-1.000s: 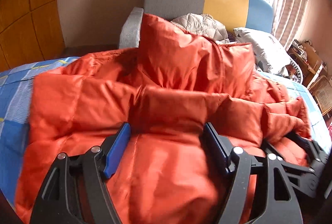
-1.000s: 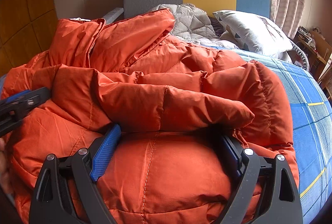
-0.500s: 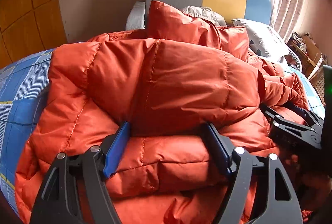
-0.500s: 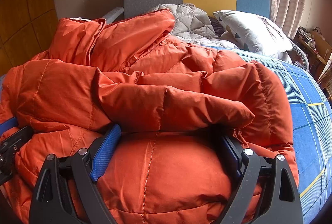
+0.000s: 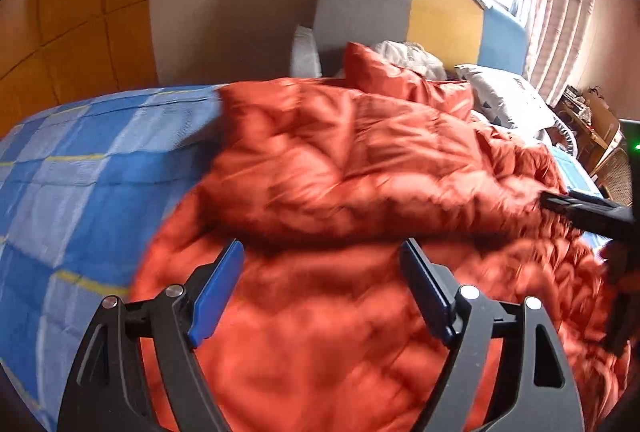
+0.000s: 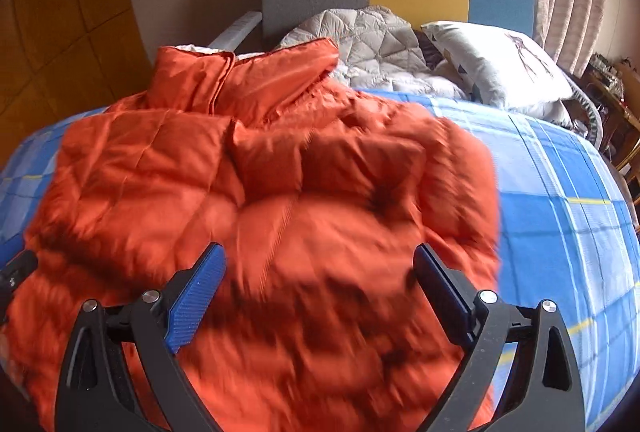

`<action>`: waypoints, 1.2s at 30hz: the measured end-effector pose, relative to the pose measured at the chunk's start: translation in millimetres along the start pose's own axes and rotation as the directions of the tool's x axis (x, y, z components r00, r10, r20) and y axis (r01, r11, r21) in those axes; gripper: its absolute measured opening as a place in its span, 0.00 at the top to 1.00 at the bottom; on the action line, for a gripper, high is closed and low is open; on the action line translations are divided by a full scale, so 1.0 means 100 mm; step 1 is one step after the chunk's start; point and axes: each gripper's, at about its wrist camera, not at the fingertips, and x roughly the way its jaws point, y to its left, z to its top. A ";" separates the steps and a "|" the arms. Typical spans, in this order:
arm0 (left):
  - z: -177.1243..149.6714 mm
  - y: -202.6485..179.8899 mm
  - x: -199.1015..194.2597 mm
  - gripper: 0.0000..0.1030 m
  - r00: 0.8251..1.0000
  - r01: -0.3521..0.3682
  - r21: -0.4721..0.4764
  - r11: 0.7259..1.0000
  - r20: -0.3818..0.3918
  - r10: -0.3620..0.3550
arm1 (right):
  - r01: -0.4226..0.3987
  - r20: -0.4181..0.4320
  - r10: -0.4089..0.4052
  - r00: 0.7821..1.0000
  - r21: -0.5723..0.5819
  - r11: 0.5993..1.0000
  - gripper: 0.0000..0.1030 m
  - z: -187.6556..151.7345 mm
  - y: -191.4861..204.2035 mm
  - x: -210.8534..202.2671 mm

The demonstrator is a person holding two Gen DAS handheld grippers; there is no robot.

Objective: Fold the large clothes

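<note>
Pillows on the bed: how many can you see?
1. A white patterned pillow lies at the head of the bed, right of the grey quilted blanket. The orange jacket may hide others.

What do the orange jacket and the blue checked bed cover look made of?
The puffy orange quilted jacket: likely slick nylon or polyester shell with padded fill, given its sheen and stitched puffy panels. The blue checked bed cover: matte woven cloth, probably cotton.

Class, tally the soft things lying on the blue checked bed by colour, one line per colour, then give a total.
Orange: 1, the puffer jacket
Grey: 1, the quilted cover
White: 1, the printed pillow
Total: 3
</note>
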 end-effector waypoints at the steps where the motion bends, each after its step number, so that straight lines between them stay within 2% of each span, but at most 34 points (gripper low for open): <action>1: -0.06 0.12 -0.08 0.22 1.000 -0.002 -0.016 1.000 -0.004 0.002 | 0.000 -0.009 0.000 1.000 -0.004 1.000 0.08 -0.07 -0.07 -0.11; 7: -0.50 0.81 -0.43 0.25 0.999 -0.039 -0.125 0.991 -0.032 0.035 | -0.004 -0.076 0.007 0.997 0.037 0.999 0.08 -0.53 -0.50 -0.50; 10: -0.73 1.07 -0.53 0.33 0.997 -0.031 -0.164 0.986 -0.071 0.020 | -0.006 -0.119 0.014 0.993 0.071 0.997 0.08 -0.88 -0.73 -0.65; 12: -0.87 1.17 -0.59 0.36 0.996 -0.010 -0.179 0.984 -0.089 -0.006 | -0.042 -0.158 0.058 0.986 0.106 0.994 0.09 -1.14 -0.86 -0.74; 14: -0.98 1.23 -0.63 0.37 0.994 0.017 -0.193 0.981 -0.105 -0.038 | -0.077 -0.192 0.101 0.976 0.129 0.989 0.15 -1.37 -0.90 -0.81; 16: -1.08 1.25 -0.67 0.46 0.990 0.061 -0.206 0.977 -0.115 -0.086 | -0.114 -0.222 0.145 0.964 0.146 0.983 0.23 -1.59 -0.92 -0.86; 19: -1.23 1.18 -0.75 0.56 0.985 0.105 -0.189 0.976 -0.114 -0.128 | -0.183 -0.226 0.225 0.948 0.195 0.964 0.34 -1.85 -0.91 -0.96; 21: -1.28 1.12 -0.80 0.60 0.983 0.122 -0.178 0.976 -0.116 -0.144 | -0.210 -0.209 0.250 0.945 0.199 0.957 0.40 -1.96 -0.87 -1.02; 22: -1.32 1.07 -0.81 0.62 0.982 0.125 -0.164 0.978 -0.117 -0.145 | -0.218 -0.206 0.257 0.944 0.193 0.957 0.47 -1.99 -0.85 -1.03; 23: -1.33 1.04 -0.83 0.73 0.982 0.127 -0.153 0.980 -0.118 -0.146 | -0.227 -0.203 0.265 0.943 0.192 0.955 0.55 -2.01 -0.84 -1.05; 24: -1.35 1.01 -0.84 0.81 0.982 0.129 -0.141 0.981 -0.116 -0.146 | -0.235 -0.202 0.273 0.941 0.193 0.953 0.60 -2.01 -0.83 -1.06; 26: -1.37 0.97 -0.90 0.89 0.985 0.129 -0.126 0.984 -0.100 -0.142 | -0.248 -0.197 0.280 0.939 0.174 0.953 0.78 -2.01 -0.80 -1.10; 28: -1.35 0.94 -0.97 0.93 0.986 0.132 -0.106 0.986 -0.090 -0.142 | -0.251 -0.191 0.277 0.942 0.148 0.957 0.84 -1.97 -0.78 -1.17; 36: -1.40 0.93 -1.42 0.94 0.982 0.169 -0.051 0.984 -0.072 -0.172 | -0.254 -0.161 0.265 0.951 0.086 0.964 0.88 -1.87 -0.79 -1.60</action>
